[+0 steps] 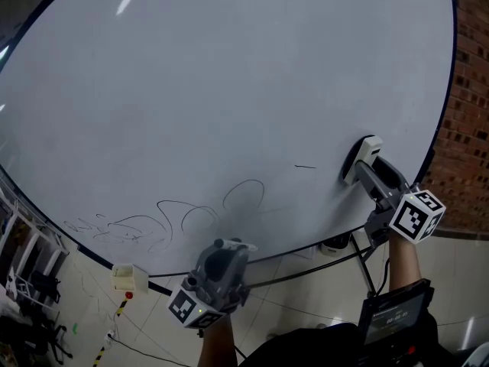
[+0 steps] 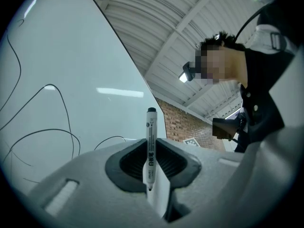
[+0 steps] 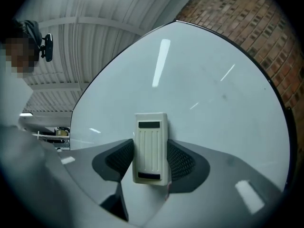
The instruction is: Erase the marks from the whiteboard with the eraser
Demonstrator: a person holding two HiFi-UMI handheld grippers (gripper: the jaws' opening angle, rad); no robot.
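Head view: the right claw (image 1: 361, 165) pinches the eraser (image 1: 367, 153) and holds it against the whiteboard (image 1: 191, 82), near the board's right edge. The eraser's dark face is toward the board and its pale back toward the claw. Its long axis lies along the board surface, slanting up and away from the claw's marker cube (image 1: 417, 215). A short dash (image 1: 305, 167) sits just to the left of this claw, apart from the eraser. Further left, loops (image 1: 243, 195) and scribbles (image 1: 122, 228) cover the board's lower part, ahead of the left claw (image 1: 226, 245). That claw hangs below the board's bottom edge, well apart from the right one. A brick wall (image 1: 467, 121) stands to the right of the right claw.

Left gripper view: the left claw is pressed together on a marker pen (image 2: 150, 146). The pen stands straight out from between the jaws, with its long axis running forward and its black-capped end farthest from the claw. To the left of the claw the whiteboard carries thin curved lines (image 2: 57, 103), and the pen is clear of the board.

Right gripper view: the jaws clamp the eraser's two long sides. Its cream ribbed back faces the camera and its long axis points forward, away from the claw. The board fills the space ahead of it.
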